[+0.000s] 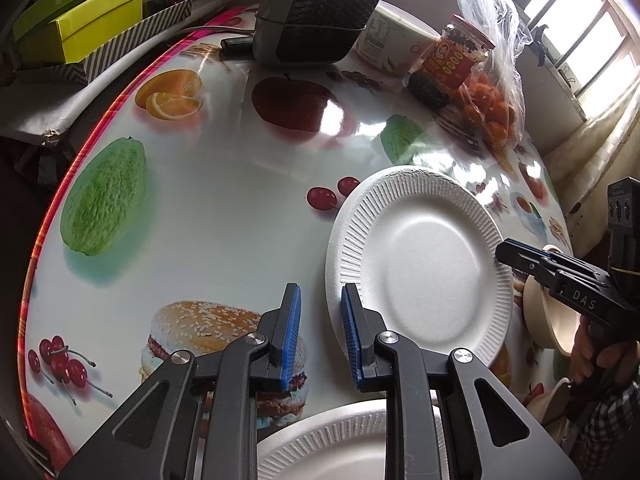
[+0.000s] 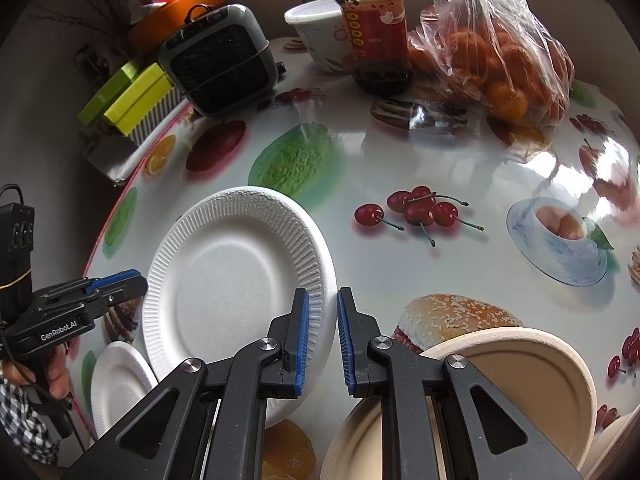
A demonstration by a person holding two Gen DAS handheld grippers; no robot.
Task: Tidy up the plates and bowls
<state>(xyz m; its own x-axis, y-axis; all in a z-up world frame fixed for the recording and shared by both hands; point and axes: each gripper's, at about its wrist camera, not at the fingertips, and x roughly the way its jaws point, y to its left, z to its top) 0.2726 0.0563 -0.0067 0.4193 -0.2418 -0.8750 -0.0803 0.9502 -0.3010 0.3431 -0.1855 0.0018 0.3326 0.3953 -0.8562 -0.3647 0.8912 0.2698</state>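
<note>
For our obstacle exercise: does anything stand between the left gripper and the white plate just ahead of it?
Nothing visible does. The plate has its near rim already inside the open jaws of the left gripper.

- The left gripper (image 1: 319, 300) is showing matte black angular arms, silver round pivot screws and blue ribbed pads (image 1: 294, 320); its side is reading "GenRobot.AI".
- The right gripper (image 2: 323, 306) is wearing the same black frame and blue pads, with "DAS" lettering.
- A checked blue-and-white sleeve (image 2: 20, 420) is covering the wrist, with a thin black cable (image 2: 40, 394) trailing beside it.
</note>
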